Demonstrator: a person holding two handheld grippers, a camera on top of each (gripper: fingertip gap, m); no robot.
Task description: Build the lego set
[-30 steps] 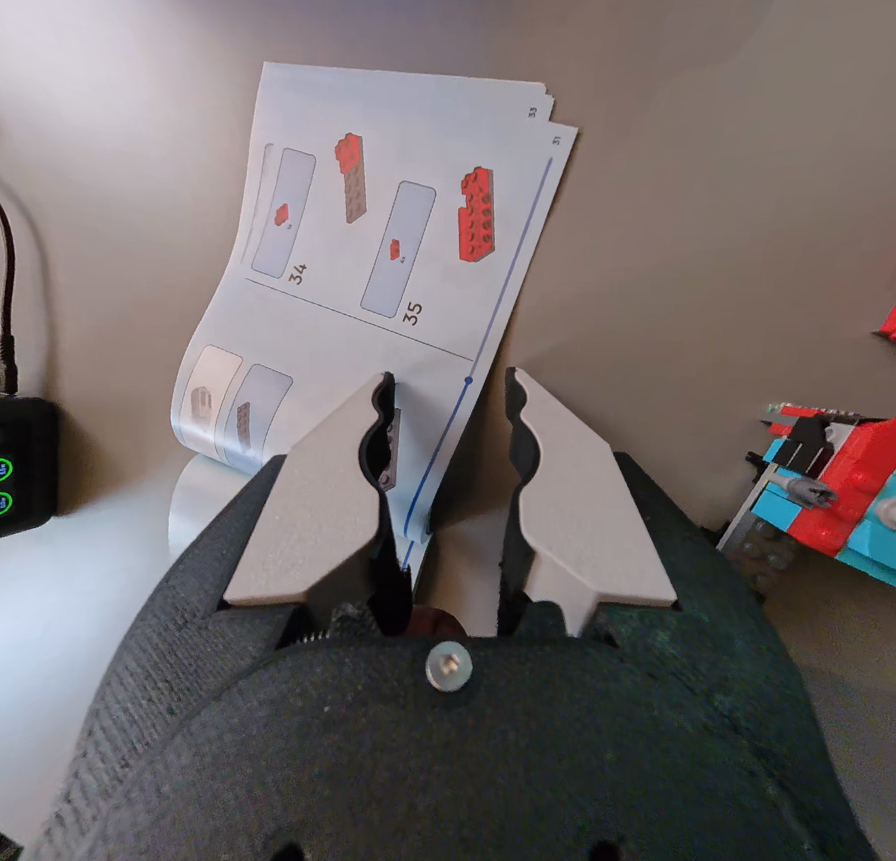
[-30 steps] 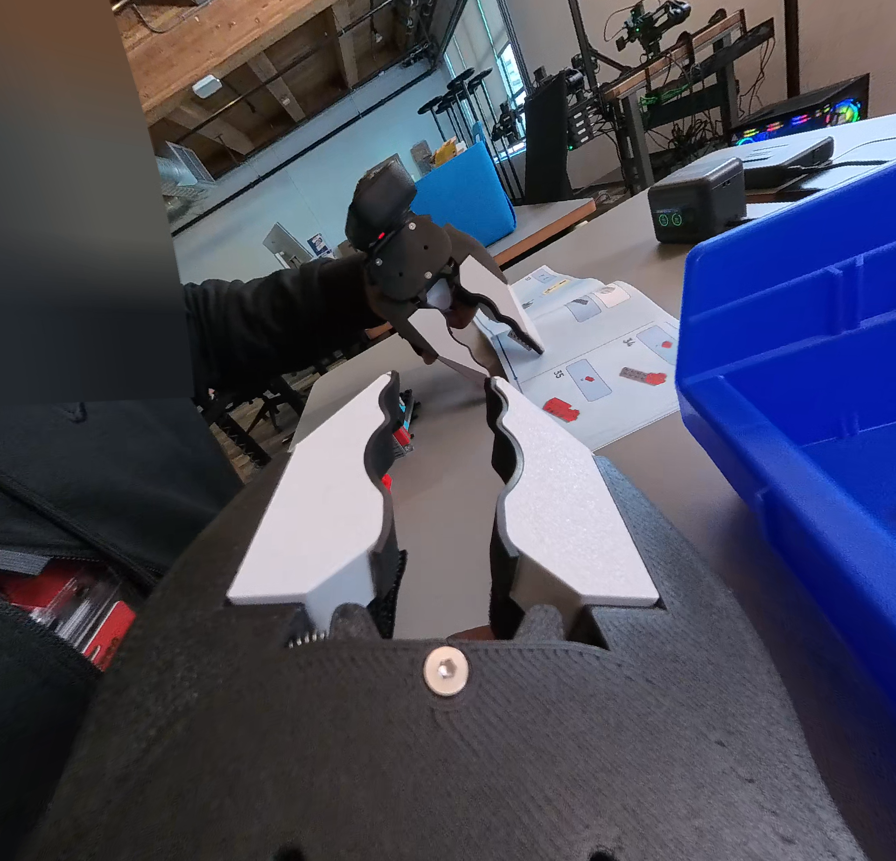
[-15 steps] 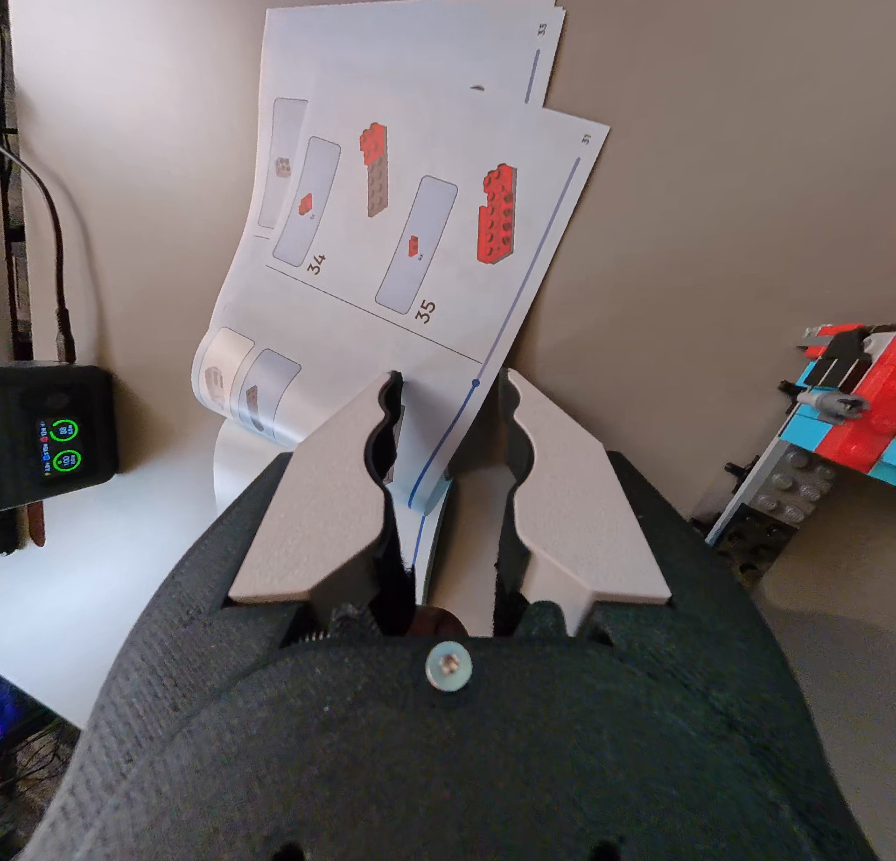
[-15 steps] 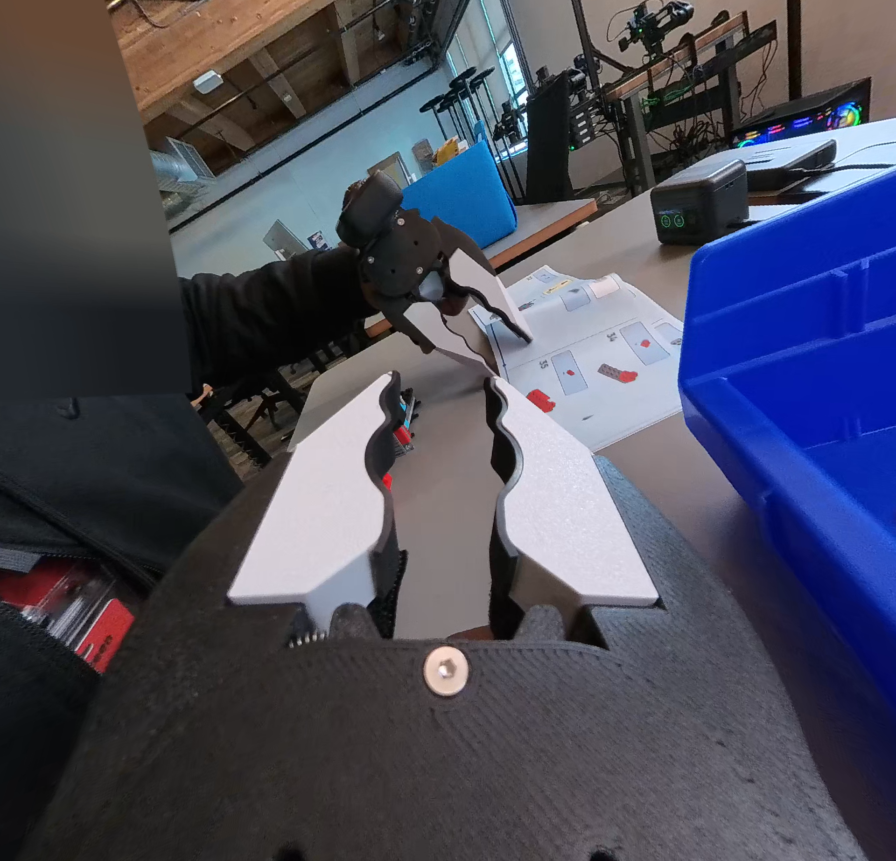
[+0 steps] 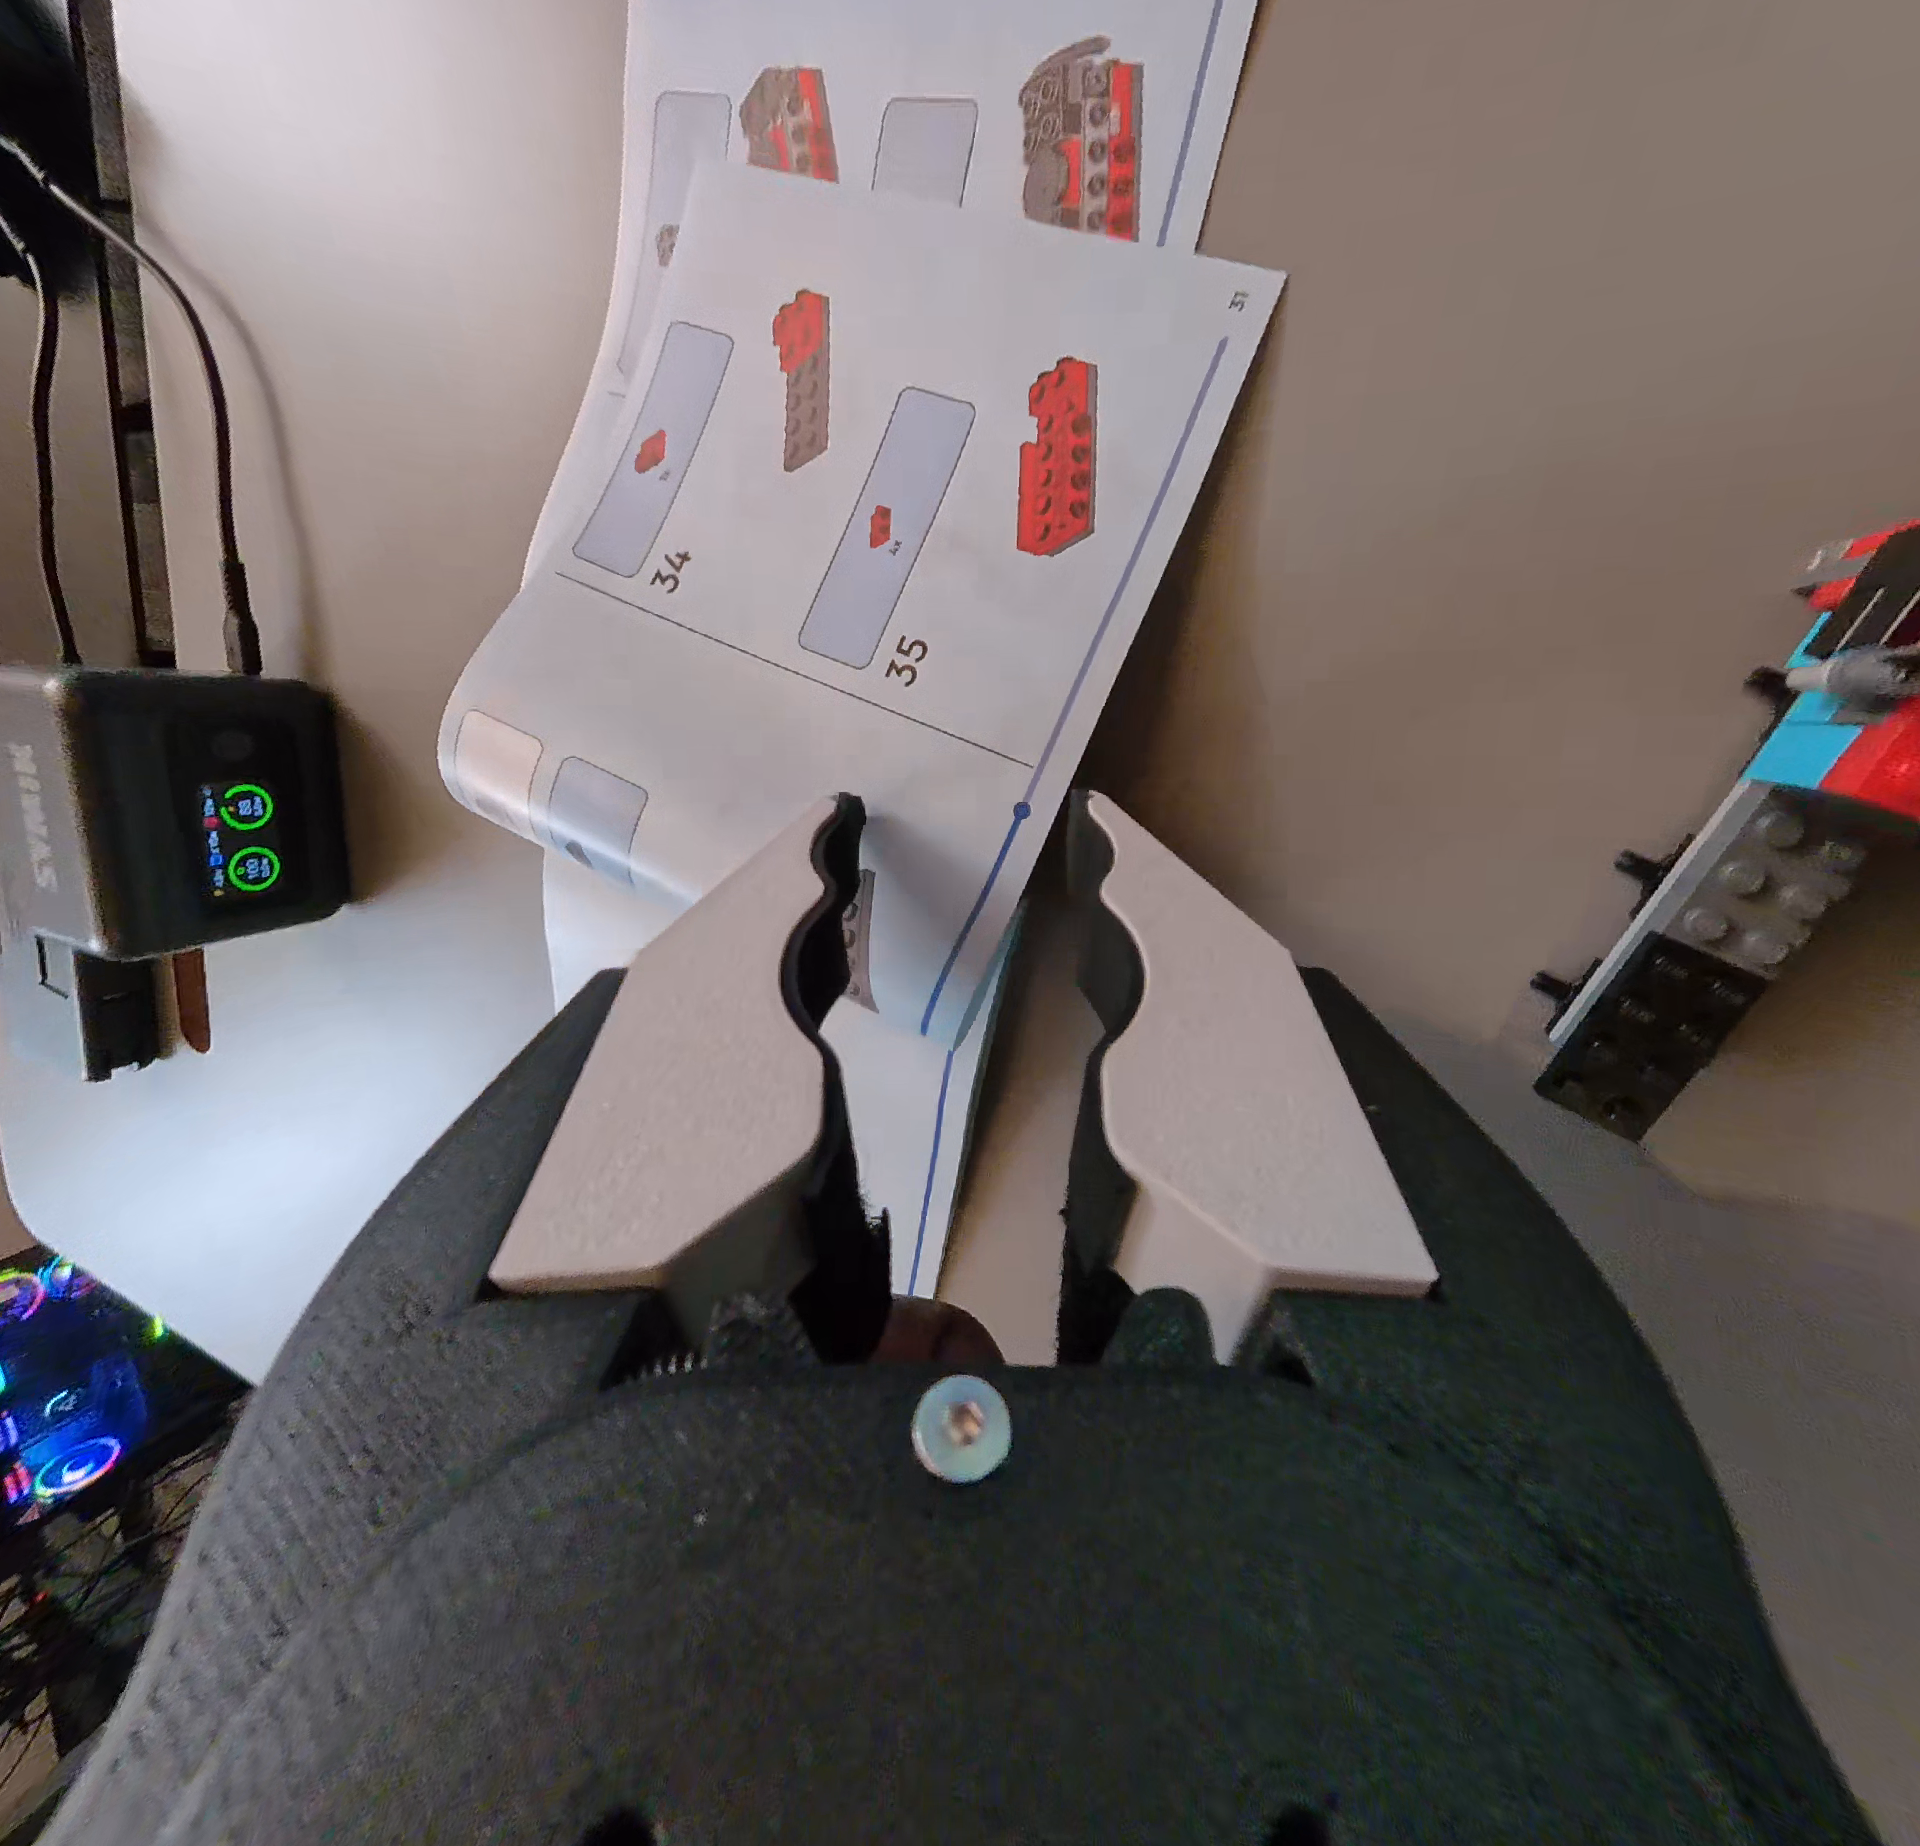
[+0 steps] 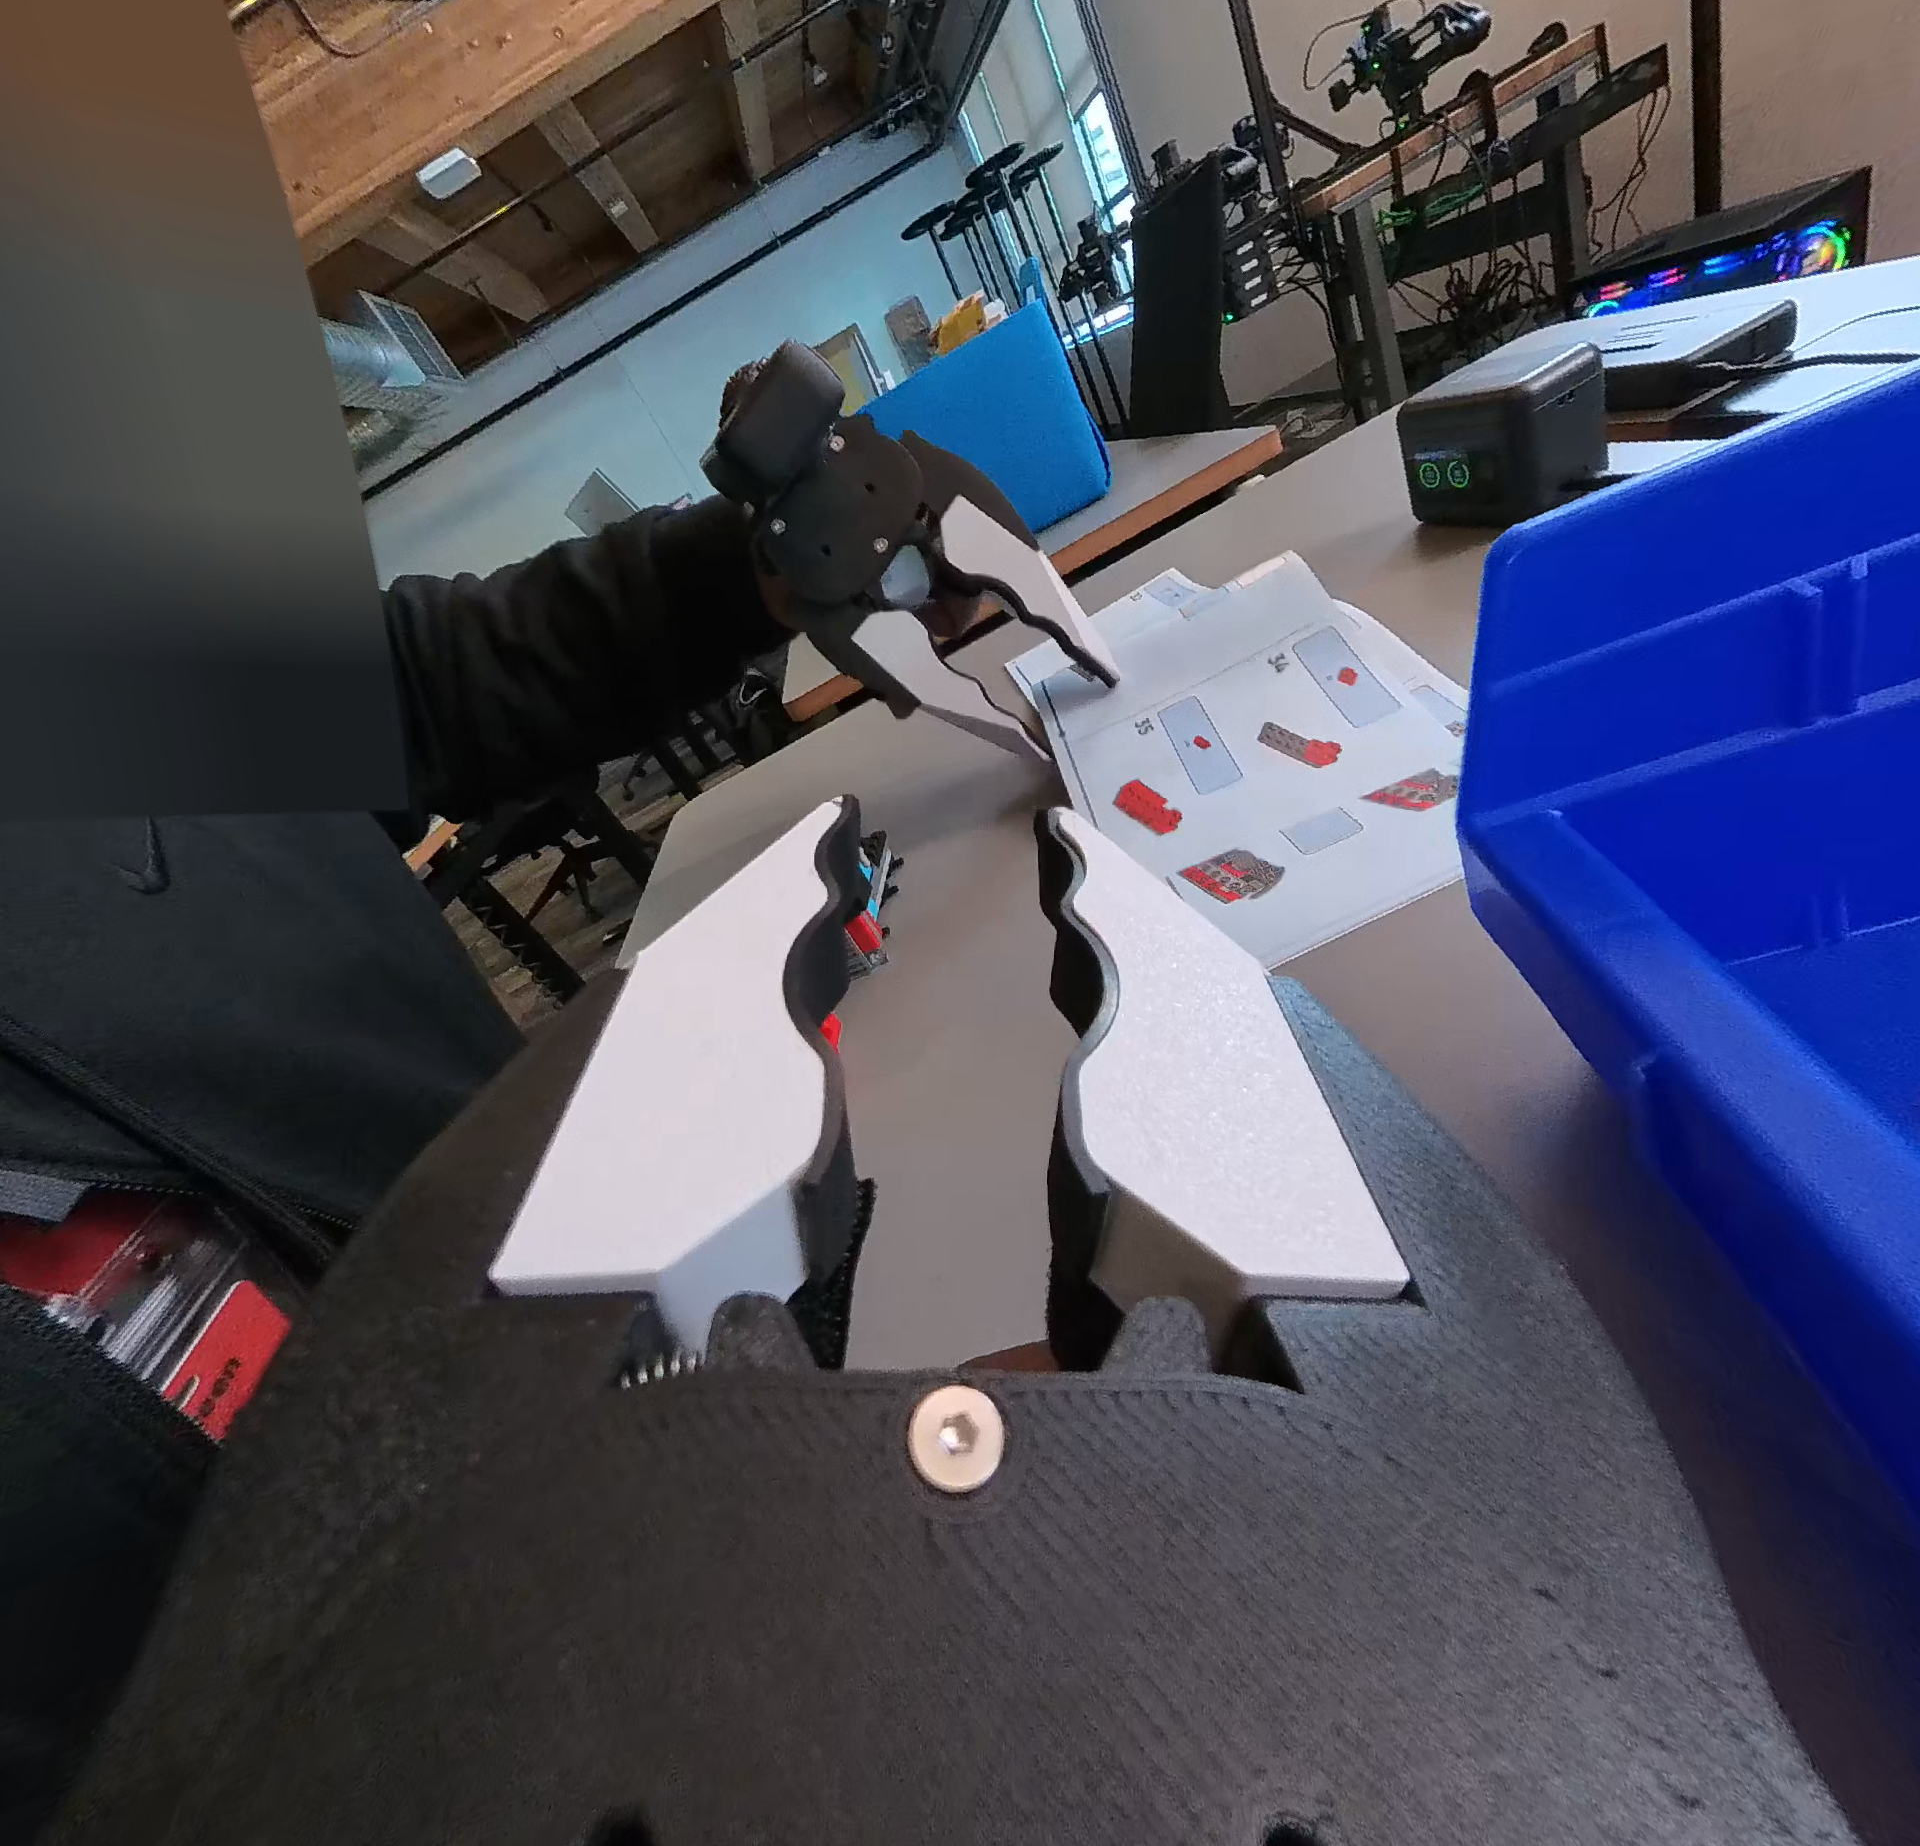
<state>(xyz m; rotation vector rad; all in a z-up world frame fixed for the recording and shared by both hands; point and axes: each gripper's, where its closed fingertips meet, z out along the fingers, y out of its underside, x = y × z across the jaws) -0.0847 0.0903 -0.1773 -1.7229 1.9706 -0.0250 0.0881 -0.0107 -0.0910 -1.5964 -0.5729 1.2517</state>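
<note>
The instruction booklet (image 5: 883,508) lies open on the tan table. Its top page curls up, and the page's near corner sits between the fingers of my left gripper (image 5: 961,809), which is open. The right wrist view shows the left gripper (image 6: 1039,716) straddling the booklet's (image 6: 1278,788) near edge, one finger over the page and one under it. The partly built red, cyan, grey and black lego model (image 5: 1766,861) lies to the right. My right gripper (image 6: 945,809) is open and empty above the table; its left finger hides most of the model (image 6: 871,913).
A large blue bin (image 6: 1714,757) stands at the right of the right gripper. A dark power bank (image 5: 197,820) with cables sits left of the booklet, also in the right wrist view (image 6: 1496,446). A dark sleeve (image 6: 571,633) holds the left gripper. The left gripper's tips are roughly 20 centimeters from the right gripper's.
The left gripper has pushed the lifted page farther over, uncovering the page beneath with more building steps. The right gripper has stayed in place.
</note>
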